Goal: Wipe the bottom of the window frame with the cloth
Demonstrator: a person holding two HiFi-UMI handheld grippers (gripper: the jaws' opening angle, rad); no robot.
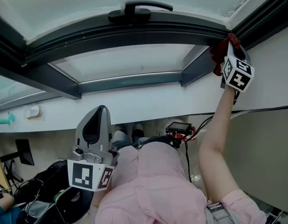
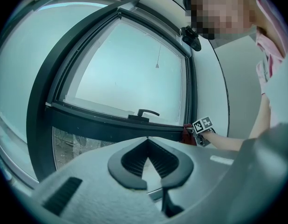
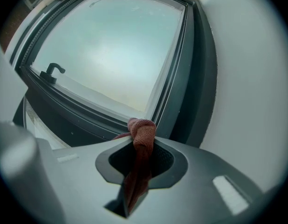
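Note:
A dark grey window frame (image 1: 134, 31) runs across the head view, with a black handle (image 1: 140, 9) on its bottom bar. My right gripper (image 1: 229, 48) is raised to the frame's right corner, shut on a red cloth (image 1: 222, 54). In the right gripper view the knotted cloth (image 3: 142, 130) sticks out between the jaws of that gripper (image 3: 143, 143), close to the corner where the bottom bar (image 3: 88, 110) meets the side bar. My left gripper (image 1: 101, 111) hangs low by the person's body, away from the window. Its jaws meet at the tips (image 2: 147, 141) with nothing between them.
A white wall (image 1: 148, 101) lies below the frame and continues to the right (image 1: 274, 69). On the floor are a black bag (image 1: 51, 181), cables and a black device with red parts (image 1: 179, 129). A small turquoise object (image 1: 5, 120) sits at the left edge.

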